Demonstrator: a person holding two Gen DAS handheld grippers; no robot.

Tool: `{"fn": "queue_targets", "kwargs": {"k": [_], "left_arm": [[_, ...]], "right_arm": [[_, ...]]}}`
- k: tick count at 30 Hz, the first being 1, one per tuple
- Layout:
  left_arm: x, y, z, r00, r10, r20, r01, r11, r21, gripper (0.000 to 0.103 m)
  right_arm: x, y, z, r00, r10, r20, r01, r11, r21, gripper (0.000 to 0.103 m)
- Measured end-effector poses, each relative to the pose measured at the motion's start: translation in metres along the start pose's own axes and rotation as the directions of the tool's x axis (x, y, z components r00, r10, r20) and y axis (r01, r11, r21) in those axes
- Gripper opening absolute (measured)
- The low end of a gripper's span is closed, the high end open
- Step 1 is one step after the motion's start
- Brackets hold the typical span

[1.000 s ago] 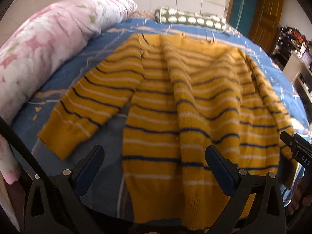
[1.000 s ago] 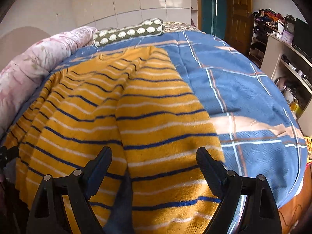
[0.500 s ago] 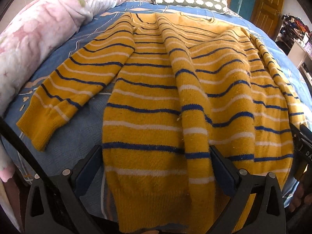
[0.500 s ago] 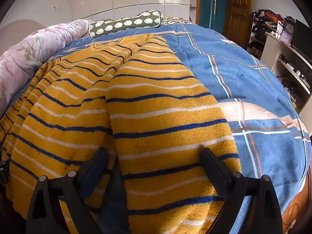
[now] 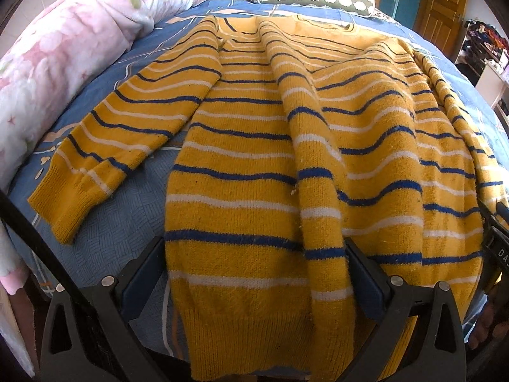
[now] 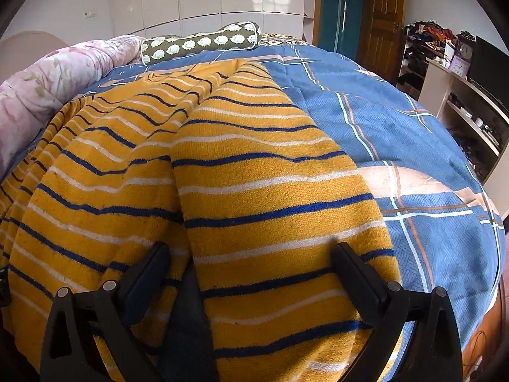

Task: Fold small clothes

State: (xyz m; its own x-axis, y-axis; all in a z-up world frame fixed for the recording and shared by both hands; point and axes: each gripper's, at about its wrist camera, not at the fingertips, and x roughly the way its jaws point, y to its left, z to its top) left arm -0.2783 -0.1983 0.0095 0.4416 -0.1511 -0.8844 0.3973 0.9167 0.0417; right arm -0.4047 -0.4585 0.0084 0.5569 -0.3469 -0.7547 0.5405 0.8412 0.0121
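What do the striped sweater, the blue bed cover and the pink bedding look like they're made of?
Striped sweater: knit yarn, probably wool or acrylic; fuzzy matte surface, ribbed hem and cuff, small pills showing.
Blue bed cover: woven cloth, likely cotton; matte, with a fine basket-weave texture and printed plaid lines.
Pink bedding: soft plush or fleece by its puffy, blurred floral surface; fibre can't be told.
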Motion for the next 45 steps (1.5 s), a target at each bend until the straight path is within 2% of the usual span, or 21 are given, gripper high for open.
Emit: {"fn": "queue_targets", "kwargs": {"k": [33,45], "left_arm": [[0.001,-0.004,-0.005,1.0,0.014,0.025,-0.014,1.0,0.012,0.103],[-0.005,-0.006,-0.009,0.998,0.012,0.062,-0.014,0.999,0.035,0.103]], "right_arm": [[-0.001,0.002,-0.006,0.999,-0.013,0.035,0.013,1.0,-0.004,0.103],[-0.001,0.003,-0.007,0.999,-0.016,0.048,0.016,1.0,-0.007,0.103]]}}
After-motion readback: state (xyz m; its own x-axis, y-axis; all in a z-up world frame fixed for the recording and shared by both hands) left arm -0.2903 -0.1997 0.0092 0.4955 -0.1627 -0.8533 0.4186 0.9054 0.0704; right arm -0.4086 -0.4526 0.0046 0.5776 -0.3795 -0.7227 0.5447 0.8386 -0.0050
